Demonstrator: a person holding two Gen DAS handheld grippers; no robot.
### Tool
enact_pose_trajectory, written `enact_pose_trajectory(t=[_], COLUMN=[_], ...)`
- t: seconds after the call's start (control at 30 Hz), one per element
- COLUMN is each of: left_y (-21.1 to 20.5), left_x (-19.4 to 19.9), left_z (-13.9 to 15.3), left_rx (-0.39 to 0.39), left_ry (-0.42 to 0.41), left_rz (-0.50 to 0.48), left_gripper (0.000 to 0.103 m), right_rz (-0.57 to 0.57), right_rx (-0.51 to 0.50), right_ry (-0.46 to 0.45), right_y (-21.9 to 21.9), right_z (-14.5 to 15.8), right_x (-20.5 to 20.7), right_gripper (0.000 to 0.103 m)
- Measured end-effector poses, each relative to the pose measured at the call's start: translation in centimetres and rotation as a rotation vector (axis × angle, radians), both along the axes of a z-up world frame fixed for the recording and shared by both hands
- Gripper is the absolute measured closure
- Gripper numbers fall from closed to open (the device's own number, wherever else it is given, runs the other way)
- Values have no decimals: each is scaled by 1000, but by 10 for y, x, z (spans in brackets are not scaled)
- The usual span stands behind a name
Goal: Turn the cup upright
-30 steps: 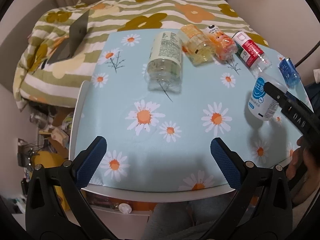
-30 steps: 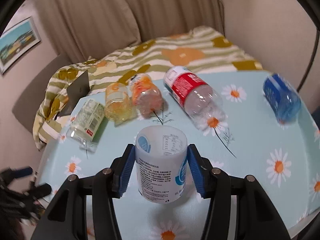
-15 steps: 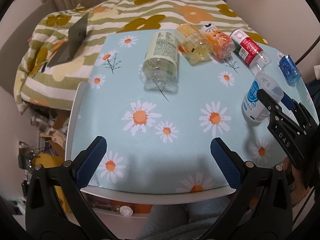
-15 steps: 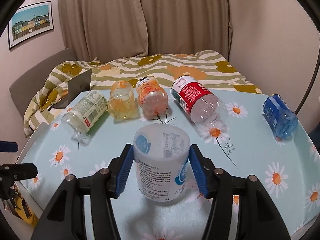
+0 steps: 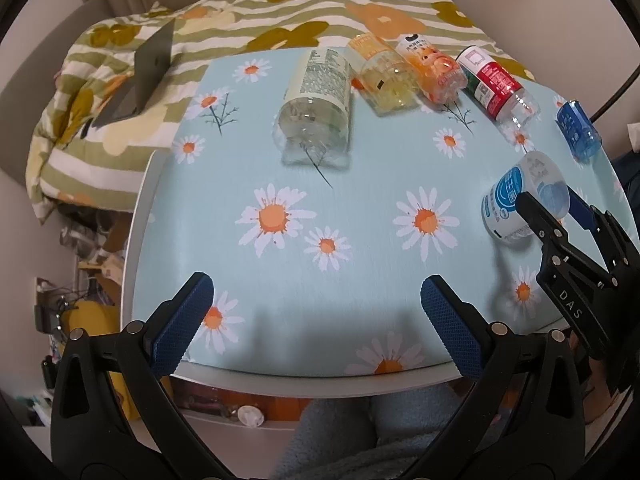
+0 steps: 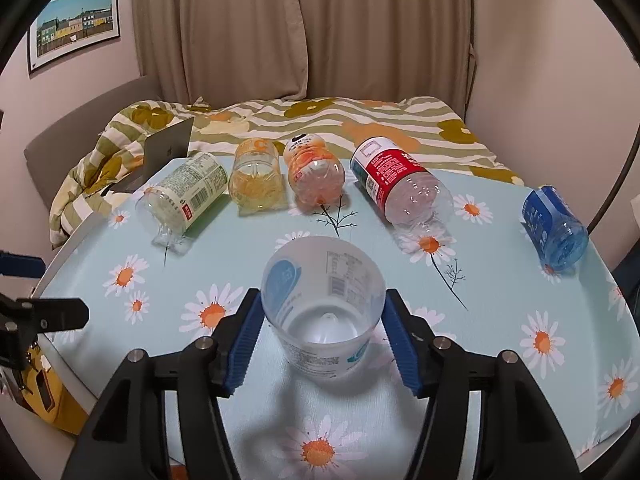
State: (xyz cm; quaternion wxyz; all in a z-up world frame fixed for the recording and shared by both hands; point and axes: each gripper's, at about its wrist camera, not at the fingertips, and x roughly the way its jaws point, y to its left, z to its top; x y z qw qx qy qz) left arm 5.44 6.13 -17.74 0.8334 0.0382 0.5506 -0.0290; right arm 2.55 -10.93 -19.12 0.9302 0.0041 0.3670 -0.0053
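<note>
Your table (image 5: pixel 280 280), under its daisy cloth, fills both views, with the striped quilt (image 6: pixel 360 120) beyond its far edge and a laptop (image 6: pixel 168 152) on the quilt at 10 o'clock in the right wrist view.

Five cut bottles lie on their sides along the far half of the table. In the right wrist view they run from 10 to 3 o'clock: green bottle (image 6: pixel 188 196), yellow bottle (image 6: pixel 256 180), orange bottle (image 6: pixel 314 172), red bottle (image 6: pixel 396 184), blue bottle (image 6: pixel 554 226). The yellow and orange bottles lie just beside each other; the blue bottle lies well apart from the rest.

Your right gripper (image 6: pixel 322 340) is clamped on the cup (image 6: pixel 324 308), one pad on each side of its wall. The cup is tilted, mouth up and open toward the camera, bottom visible inside. In the left wrist view it sits at 3 o'clock, at the table's right side (image 5: pixel 524 204); whether its base touches the cloth cannot be told.

Your left gripper (image 5: pixel 316 320) has its jaws spread wide, holding nothing, above the table's near edge.
</note>
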Motion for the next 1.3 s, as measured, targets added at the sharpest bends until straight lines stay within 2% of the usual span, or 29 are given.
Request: enact_pose_trajectory(t=[0.13,0.17,0.2,0.27,0.53,0.73,1.0,1.3], left_y=[-1,-2,-3,-5,-15,-28,-46,-62], left_x=[-2,-3,-4,-5,-13,-25,-46,-69], left_z=[0,0,0,1,16,47,99,131], left_rx=[-1,1,4,9,-2,-6,-7,9], left_ry=[-2,-4,-8,-15,-48,-98,-158,-255], left_rz=[-2,-3,-4,-4,-7,-11,18,24], left_gripper=[0,0,0,0,0,0,0,0], right_rz=[-20,-27,-35,-45,-50,-60,-103,-138], right_rx=[15,17,21,29,27,11,-8,8], right_ry=[27,32,31,29,23,67,179,194], right_y=[-2,-4,-5,-8,-24,-43,-68,-89], right_z=[-3,-4,-5,-5,14,53,111,143], right_x=[2,2,2,1,-10,-27,-47,-66], right_gripper=[36,26,11,0,0,0,0,0])
